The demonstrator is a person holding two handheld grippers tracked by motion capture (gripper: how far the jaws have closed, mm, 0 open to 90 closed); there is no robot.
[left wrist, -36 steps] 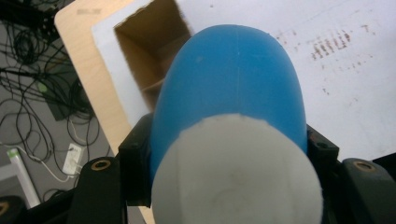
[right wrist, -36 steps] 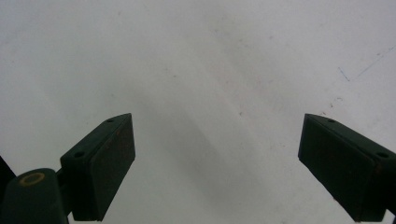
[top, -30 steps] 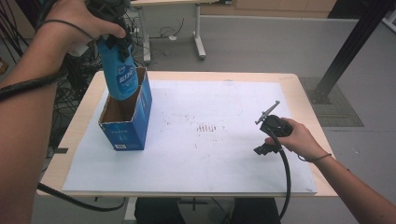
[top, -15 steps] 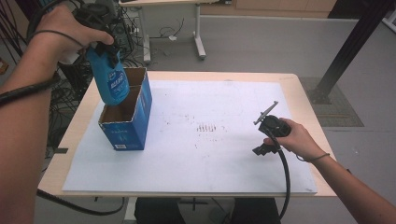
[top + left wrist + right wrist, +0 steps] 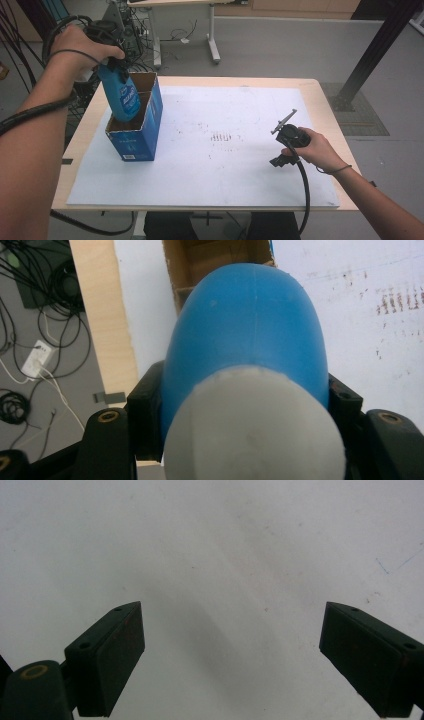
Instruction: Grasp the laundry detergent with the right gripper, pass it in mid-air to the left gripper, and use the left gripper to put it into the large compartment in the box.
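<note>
A blue plastic bottle point(image 5: 123, 98) with a white cap point(image 5: 255, 432) hangs cap-up over the blue cardboard box point(image 5: 136, 141). Its lower end dips into the box's open top point(image 5: 200, 260). My left gripper point(image 5: 114, 67) is shut on the bottle's upper part, one black jaw on each side of it in the left gripper view point(image 5: 245, 405). My right gripper point(image 5: 281, 160) rests at the right of the white sheet. In the right gripper view it point(image 5: 232, 645) is open, with bare paper between its pads point(image 5: 120, 655).
A white paper sheet point(image 5: 225, 170) with small brown marks at its middle covers most of the wooden table point(image 5: 320, 100). The box stands near the table's left edge. Cables point(image 5: 20, 45) and desk legs point(image 5: 212, 45) lie on the floor beyond.
My left hand has brought the bottle down and a little to the right, so its bottom now sits inside the box's opening. The right hand has kept still.
</note>
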